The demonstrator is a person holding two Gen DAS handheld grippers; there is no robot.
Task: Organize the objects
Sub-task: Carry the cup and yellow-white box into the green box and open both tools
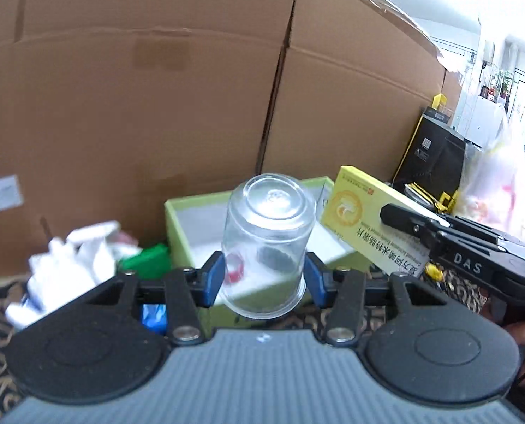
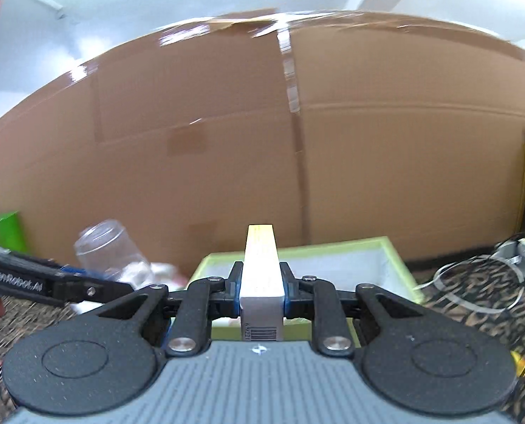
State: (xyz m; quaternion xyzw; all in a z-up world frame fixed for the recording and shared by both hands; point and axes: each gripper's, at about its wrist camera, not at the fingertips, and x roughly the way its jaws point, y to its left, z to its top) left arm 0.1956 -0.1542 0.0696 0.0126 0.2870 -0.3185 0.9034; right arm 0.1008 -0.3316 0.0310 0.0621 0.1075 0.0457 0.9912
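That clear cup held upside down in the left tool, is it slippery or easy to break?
The clear cup looks smooth and glossy, so it could slip between the left tool's blue pads. It hangs tilted, gripped near its rim, which suggests it may pivot. Its thin see-through wall hints that it is light; whether glass or plastic, I cannot tell.

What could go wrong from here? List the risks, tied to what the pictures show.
1. The clear cup is smooth, tilted, and pinched only near its rim by the left gripper; it could slip out.
2. The yellow medicine box in the right gripper sits close beside the cup over the green tray; they may collide.
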